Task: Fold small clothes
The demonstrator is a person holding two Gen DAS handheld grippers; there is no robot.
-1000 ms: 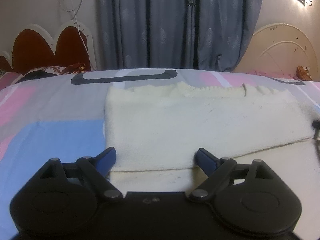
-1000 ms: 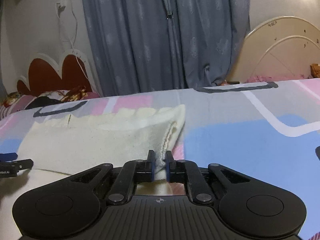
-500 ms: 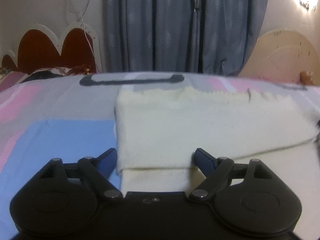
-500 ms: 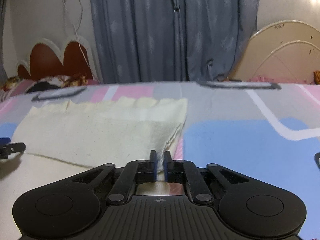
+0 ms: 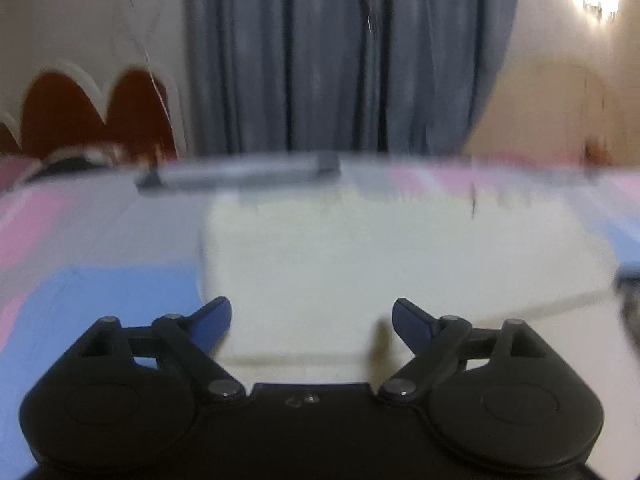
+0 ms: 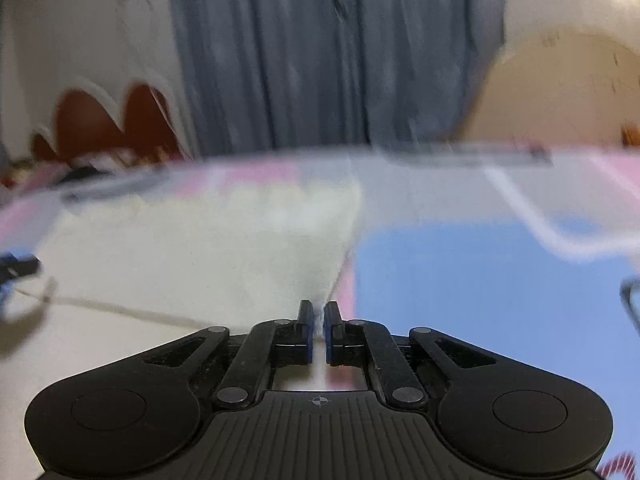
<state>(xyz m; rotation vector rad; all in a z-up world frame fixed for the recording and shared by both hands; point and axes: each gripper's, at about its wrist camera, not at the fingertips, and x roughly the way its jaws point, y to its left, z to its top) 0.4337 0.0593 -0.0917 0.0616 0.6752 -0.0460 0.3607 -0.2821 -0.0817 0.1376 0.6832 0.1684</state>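
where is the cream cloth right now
The cream cloth lies folded on the patterned bedsheet, ahead of the open left gripper; in the right wrist view its corner sits between the opening right gripper.

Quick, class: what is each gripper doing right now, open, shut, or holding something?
Left gripper: open, jaws wide over the cream garment, holding nothing.
Right gripper: jaws opening, the garment's corner between them.

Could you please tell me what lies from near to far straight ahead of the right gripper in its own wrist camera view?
Right gripper, jaws opening with a cloth edge between them → folded cream knit garment → pink, grey and blue patterned bedsheet → grey-blue curtain.
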